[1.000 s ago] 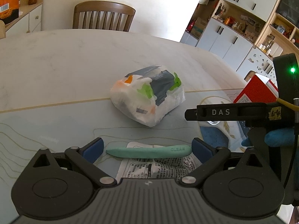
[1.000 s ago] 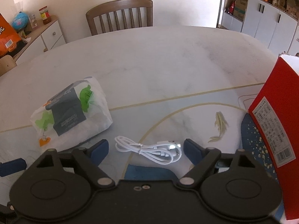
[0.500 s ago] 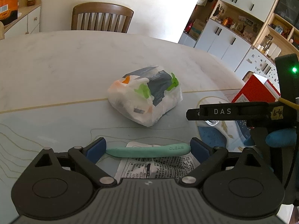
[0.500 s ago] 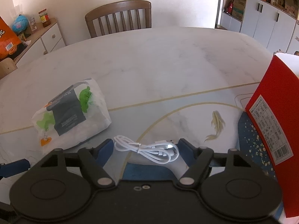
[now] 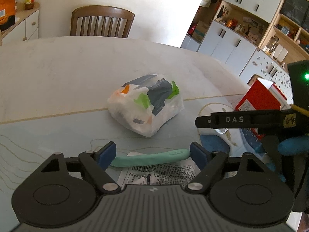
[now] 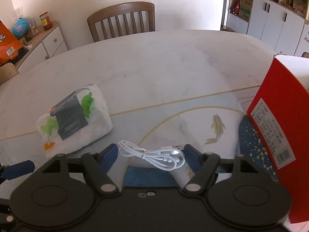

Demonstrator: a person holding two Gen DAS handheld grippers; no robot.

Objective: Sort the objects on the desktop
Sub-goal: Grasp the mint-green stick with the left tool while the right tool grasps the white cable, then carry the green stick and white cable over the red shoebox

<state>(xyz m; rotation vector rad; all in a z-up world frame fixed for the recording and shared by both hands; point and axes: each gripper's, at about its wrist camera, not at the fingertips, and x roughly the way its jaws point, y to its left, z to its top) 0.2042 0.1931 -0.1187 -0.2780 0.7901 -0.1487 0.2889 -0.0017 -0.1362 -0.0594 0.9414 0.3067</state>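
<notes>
A teal stick (image 5: 150,157) marked CLEAR lies across a white printed packet (image 5: 154,174) near the table's front edge. My left gripper (image 5: 152,152) straddles it lengthwise. Its jaws are closing, and the blue pads (image 5: 107,152) touch both ends of the stick, which bows slightly. A coiled white USB cable (image 6: 152,153) rests on the patterned mat (image 6: 154,177). My right gripper (image 6: 150,152) has its pads against the two ends of the coil. In the left wrist view, the right gripper's black finger (image 5: 241,119) and a blue-gloved hand (image 5: 293,147) show at the right.
A white tissue pack (image 5: 144,106) (image 6: 73,119) with grey and green print lies mid-table, just beyond both grippers. A tall red box (image 6: 274,125) (image 5: 258,100) stands at the right. A wooden chair (image 6: 123,19) is behind the marble table (image 6: 154,61), and cabinets line the walls.
The left jaws have narrowed onto the teal stick, which now looks shorter and more bowed. The right jaws narrowed around the cable earlier and have since held still.
</notes>
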